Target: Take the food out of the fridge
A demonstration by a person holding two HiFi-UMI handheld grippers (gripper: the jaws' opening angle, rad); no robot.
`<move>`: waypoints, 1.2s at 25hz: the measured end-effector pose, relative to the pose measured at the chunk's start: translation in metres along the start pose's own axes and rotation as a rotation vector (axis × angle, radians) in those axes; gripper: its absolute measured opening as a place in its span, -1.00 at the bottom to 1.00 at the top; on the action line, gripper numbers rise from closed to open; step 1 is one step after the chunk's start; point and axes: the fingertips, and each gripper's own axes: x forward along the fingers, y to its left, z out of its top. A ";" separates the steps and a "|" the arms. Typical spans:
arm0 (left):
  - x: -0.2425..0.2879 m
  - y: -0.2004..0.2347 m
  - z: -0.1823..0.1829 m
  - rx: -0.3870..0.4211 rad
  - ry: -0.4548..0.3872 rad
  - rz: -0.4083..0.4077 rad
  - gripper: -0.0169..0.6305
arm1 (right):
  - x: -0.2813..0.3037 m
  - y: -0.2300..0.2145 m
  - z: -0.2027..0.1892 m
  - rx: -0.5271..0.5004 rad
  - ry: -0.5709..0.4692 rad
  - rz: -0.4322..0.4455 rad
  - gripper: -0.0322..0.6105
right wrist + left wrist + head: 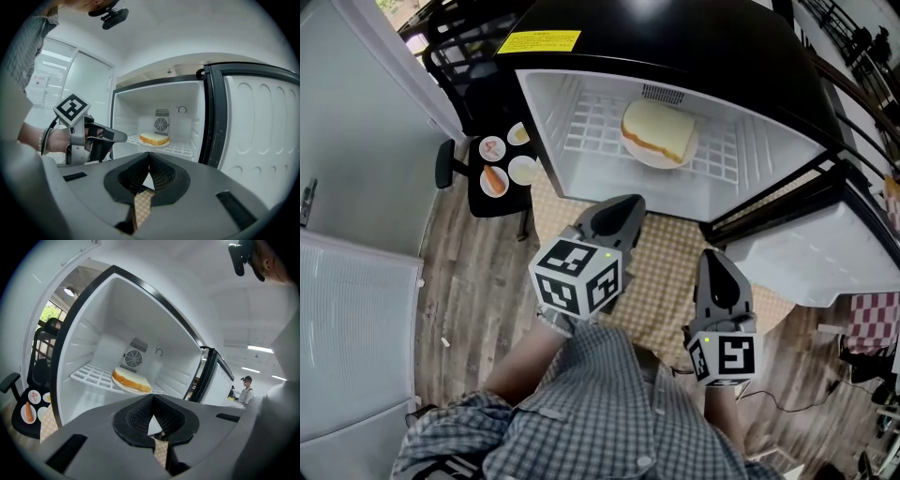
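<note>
White fridge (551,122) stands open; bread (658,131) sits inside, untouched. My left gripper (628,206) and right gripper (713,261) hang outside, both clenched on nothing, so I judge removal all ahead.

Fridge (551,131) int. glossy white plastic; shelf (591,127) coated wire; floor (478,281) matt wood planks; shirt (609,403) woven cloth.

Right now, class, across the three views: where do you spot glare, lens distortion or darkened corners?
Head view: white glare on the glossy black fridge top. Left gripper view: black round vignette, fridge's black frame curves, pale bread slice is sharp. Right gripper view: same vignette, white fridge door bulges.
</note>
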 end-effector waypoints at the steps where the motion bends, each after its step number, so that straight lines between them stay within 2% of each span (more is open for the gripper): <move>1: 0.005 0.002 0.000 -0.002 0.006 -0.007 -0.93 | 0.000 -0.001 0.000 -0.001 0.001 -0.008 -0.87; 10: 0.039 0.012 0.000 -0.105 0.020 -0.073 -0.93 | -0.004 -0.003 0.001 -0.022 0.014 -0.057 -0.87; 15: 0.053 0.013 0.002 -0.232 -0.003 -0.121 -0.92 | -0.004 -0.004 0.002 -0.026 0.014 -0.062 -0.87; 17: 0.058 0.013 0.001 -0.263 -0.003 -0.135 -0.78 | -0.005 -0.004 0.001 -0.024 0.019 -0.060 -0.87; 20: 0.066 0.015 -0.002 -0.312 -0.002 -0.139 -0.69 | -0.005 -0.003 0.002 -0.030 0.021 -0.053 -0.87; 22: 0.070 0.018 -0.003 -0.383 -0.010 -0.137 -0.63 | -0.005 -0.003 0.001 -0.030 0.024 -0.051 -0.87; 27: 0.076 0.029 -0.016 -0.619 -0.027 -0.109 -0.54 | -0.006 -0.004 -0.003 -0.023 0.034 -0.046 -0.87; 30: 0.080 0.036 -0.018 -0.716 -0.053 -0.097 -0.52 | -0.007 -0.004 -0.005 -0.021 0.040 -0.045 -0.87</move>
